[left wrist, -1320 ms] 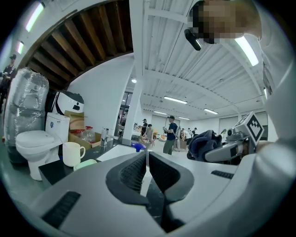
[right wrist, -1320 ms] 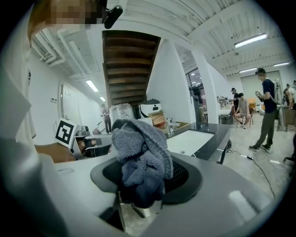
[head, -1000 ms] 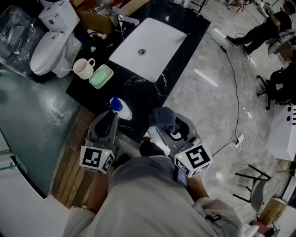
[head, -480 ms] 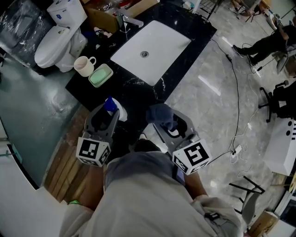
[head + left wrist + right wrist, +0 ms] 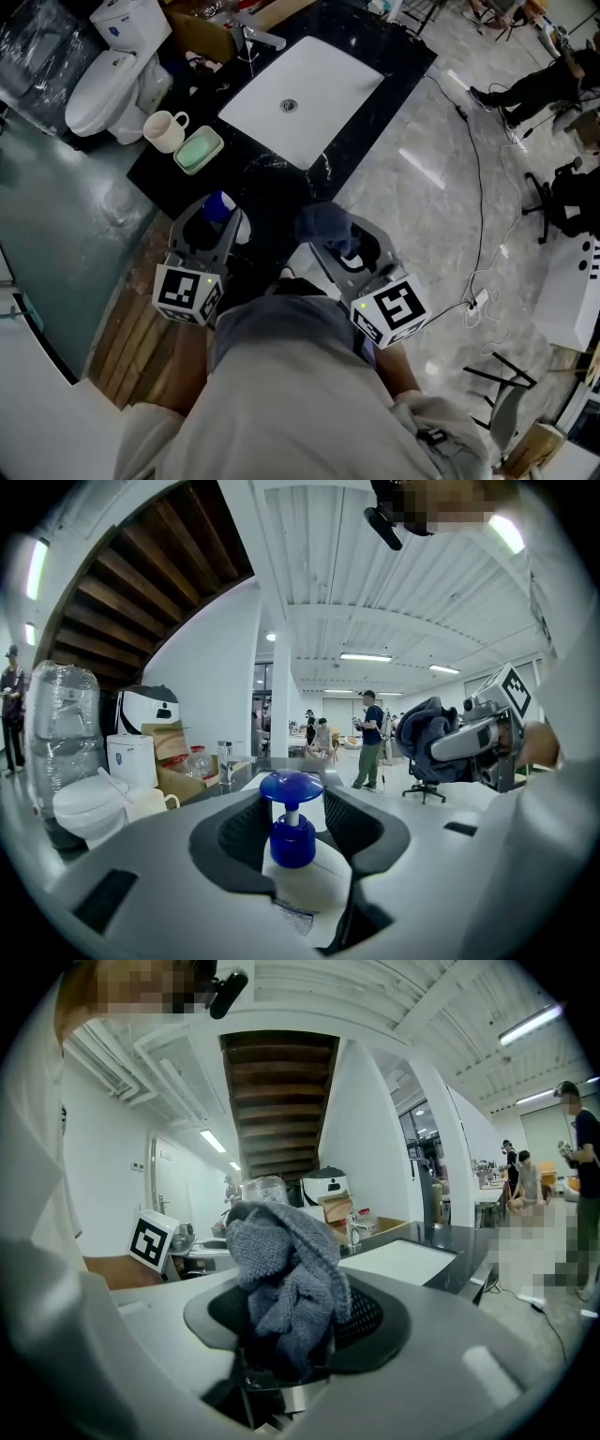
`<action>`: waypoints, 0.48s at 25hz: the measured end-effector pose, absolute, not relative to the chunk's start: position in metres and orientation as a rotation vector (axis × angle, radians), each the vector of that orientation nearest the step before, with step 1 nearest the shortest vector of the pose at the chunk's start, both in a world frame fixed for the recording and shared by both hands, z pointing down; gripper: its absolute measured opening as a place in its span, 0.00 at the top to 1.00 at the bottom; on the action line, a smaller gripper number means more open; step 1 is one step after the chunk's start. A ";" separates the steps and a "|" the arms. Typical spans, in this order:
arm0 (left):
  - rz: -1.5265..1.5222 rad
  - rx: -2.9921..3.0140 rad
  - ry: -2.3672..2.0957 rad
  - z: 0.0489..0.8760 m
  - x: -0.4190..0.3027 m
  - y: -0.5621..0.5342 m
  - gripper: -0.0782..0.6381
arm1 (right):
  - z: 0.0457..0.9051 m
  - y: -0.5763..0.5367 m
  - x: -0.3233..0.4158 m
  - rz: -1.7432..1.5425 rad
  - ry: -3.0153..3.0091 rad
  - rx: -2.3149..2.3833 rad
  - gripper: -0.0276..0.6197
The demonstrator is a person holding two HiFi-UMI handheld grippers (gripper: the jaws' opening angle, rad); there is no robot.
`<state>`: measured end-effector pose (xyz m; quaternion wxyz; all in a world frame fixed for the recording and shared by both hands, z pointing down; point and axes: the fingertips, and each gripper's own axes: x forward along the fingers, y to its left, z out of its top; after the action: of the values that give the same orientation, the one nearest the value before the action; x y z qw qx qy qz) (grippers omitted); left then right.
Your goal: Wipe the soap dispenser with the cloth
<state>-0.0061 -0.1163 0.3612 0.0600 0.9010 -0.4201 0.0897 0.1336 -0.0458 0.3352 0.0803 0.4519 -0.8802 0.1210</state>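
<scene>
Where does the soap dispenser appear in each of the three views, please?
Head view: the soap dispenser sits at the black counter's near edge, left of centre.
Left gripper view: bottom centre, blue pump upward.
Right gripper view: not discernible.
Shared landmark: the cardboard box.

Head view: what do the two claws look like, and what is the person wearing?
The left claw and the right claw are both smooth grey moulded shells with black ribbed pads inside. Each carries a white cube at the back, printed with black square markers and showing a small green light. No cables show on either. The person wears a pale grey top.
</scene>
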 end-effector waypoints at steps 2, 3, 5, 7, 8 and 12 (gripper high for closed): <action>0.265 2.729 -1.280 0.360 -0.007 -0.119 0.67 | 0.335 -0.048 0.133 0.358 -2.631 1.347 0.67; 0.258 2.728 -1.287 0.359 -0.007 -0.120 0.67 | 0.336 -0.050 0.133 0.357 -2.629 1.344 0.67; 0.245 2.728 -1.297 0.358 -0.008 -0.122 0.68 | 0.338 -0.053 0.133 0.358 -2.624 1.335 0.67; 0.229 2.727 -1.302 0.357 -0.009 -0.123 0.72 | 0.340 -0.056 0.130 0.357 -2.617 1.320 0.67; 0.214 2.727 -1.306 0.358 -0.011 -0.123 0.77 | 0.341 -0.057 0.129 0.357 -2.614 1.311 0.67; 0.187 2.724 -1.303 0.354 -0.014 -0.124 0.77 | 0.343 -0.061 0.119 0.345 -2.612 1.275 0.67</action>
<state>-0.0141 -0.1243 0.3539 0.0579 0.8989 -0.4299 0.0616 0.1191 -0.0615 0.3430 0.1072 0.4330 -0.8873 0.1171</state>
